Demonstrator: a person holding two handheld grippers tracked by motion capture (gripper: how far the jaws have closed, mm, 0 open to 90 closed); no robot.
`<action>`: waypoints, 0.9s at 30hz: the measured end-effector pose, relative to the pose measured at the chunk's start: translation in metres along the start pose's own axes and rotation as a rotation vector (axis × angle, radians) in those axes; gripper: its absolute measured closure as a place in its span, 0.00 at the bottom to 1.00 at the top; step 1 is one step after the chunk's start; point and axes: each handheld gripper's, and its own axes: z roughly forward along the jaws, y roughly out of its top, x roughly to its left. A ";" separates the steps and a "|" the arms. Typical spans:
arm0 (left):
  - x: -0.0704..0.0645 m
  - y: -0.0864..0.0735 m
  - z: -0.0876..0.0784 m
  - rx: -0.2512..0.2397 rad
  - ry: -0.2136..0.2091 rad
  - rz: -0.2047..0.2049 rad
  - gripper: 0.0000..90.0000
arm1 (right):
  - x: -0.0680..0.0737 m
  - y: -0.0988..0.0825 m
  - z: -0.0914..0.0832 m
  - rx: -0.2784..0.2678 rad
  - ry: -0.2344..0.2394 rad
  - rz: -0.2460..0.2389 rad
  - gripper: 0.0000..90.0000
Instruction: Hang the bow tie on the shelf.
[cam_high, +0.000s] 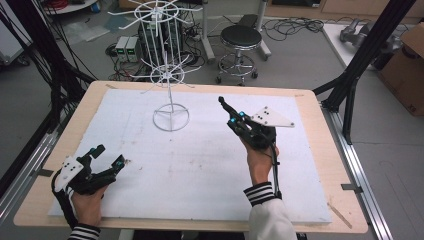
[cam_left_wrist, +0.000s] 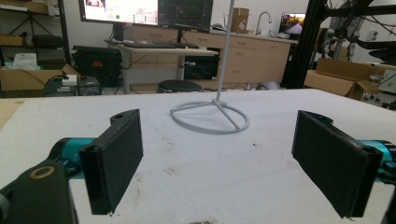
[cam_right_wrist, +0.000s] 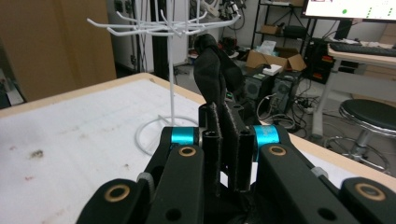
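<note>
1. The right gripper (cam_high: 223, 102) has its jaws pressed together with nothing visible between the pads, held up off the bench (cam_high: 310, 165) and pointing up and away from the person.
2. The left gripper (cam_high: 107, 156) rests low at the near left of the bench, jaws spread wide and empty.
3. The white wire rack (cam_high: 170, 95) stands upright on its ring base at the far middle of the white mat (cam_high: 200, 170), its long axis vertical.
4. From the right gripper the rack lies just to the left and slightly beyond; this is judged the nearer hand, with the hook arms (cam_right_wrist: 163, 25) at about fingertip height.
</note>
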 end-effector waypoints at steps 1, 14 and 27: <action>0.000 0.000 0.000 -0.001 0.000 -0.001 0.19 | 0.000 0.000 0.002 -0.004 0.000 0.002 0.95; 0.001 0.000 0.000 -0.001 -0.001 -0.001 0.19 | 0.005 0.014 0.025 -0.047 -0.009 0.043 0.95; 0.001 0.000 0.000 0.001 -0.002 -0.004 0.19 | 0.018 0.028 0.050 -0.071 0.006 0.036 0.95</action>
